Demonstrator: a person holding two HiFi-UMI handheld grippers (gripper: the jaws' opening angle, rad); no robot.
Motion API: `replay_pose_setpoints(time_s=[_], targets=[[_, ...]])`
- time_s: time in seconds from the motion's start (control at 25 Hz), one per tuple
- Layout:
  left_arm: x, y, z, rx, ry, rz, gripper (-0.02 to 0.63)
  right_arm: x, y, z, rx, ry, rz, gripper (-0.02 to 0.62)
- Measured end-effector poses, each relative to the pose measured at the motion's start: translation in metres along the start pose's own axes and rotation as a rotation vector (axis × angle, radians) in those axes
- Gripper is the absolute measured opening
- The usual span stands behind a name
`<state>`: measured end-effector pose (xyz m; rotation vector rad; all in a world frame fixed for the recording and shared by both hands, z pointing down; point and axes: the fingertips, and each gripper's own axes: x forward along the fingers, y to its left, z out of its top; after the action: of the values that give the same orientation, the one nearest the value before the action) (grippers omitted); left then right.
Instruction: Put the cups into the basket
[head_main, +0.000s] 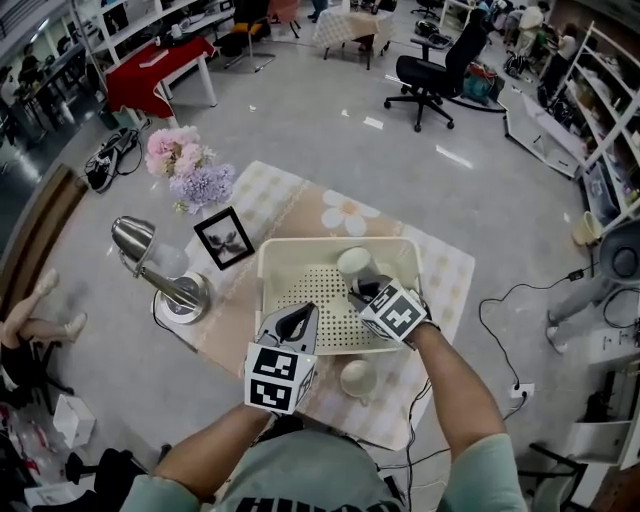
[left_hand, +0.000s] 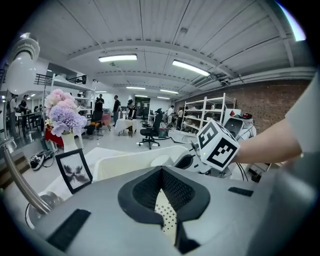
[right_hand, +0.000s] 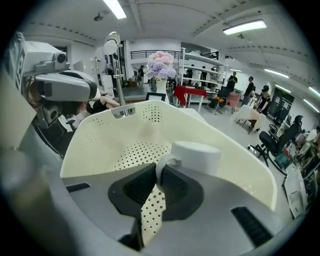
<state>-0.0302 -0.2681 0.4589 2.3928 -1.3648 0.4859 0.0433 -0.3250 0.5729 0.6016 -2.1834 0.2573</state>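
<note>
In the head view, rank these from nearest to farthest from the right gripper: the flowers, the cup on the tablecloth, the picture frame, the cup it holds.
1. Held cup: gripped by the right gripper, inside the basket.
2. Cup on the tablecloth: just outside the basket's near wall.
3. Picture frame: left of the basket.
4. Flowers: far left, beyond the frame.
</note>
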Motion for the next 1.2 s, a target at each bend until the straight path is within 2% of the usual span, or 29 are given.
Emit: replay_pose_setpoints(time_s=[0.36, 0.56, 0.84, 0.88, 1.0, 1.2], targets=[[0.02, 0.007, -0.009, -0.072, 0.045, 0.003, 0.006, 0.017, 0.004, -0.008, -0.081, -0.004, 0.07, 0.035], [0.027, 0.008, -0.011, -0.083, 0.06, -0.004, 0.006, 0.024, 0.007, -0.011, -0.089, 0.026, 0.107, 0.035], [0.03, 0.004, -0.012, -0.091, 0.065, -0.019, 0.006, 0.02, -0.007, -0.026, -0.05, 0.147, 0.051, 0.037], [0.031, 0.003, -0.012, -0.091, 0.065, -0.021, 0.006, 0.019, -0.008, -0.027, -0.045, 0.159, 0.04, 0.046], [0.031, 0.0, -0.012, -0.089, 0.064, -0.026, 0.006, 0.013, -0.009, -0.032, -0.025, 0.212, 0.028, 0.16], [0.032, -0.003, -0.012, -0.079, 0.067, -0.028, 0.006, 0.007, -0.012, -0.038, -0.036, 0.241, -0.013, 0.186]])
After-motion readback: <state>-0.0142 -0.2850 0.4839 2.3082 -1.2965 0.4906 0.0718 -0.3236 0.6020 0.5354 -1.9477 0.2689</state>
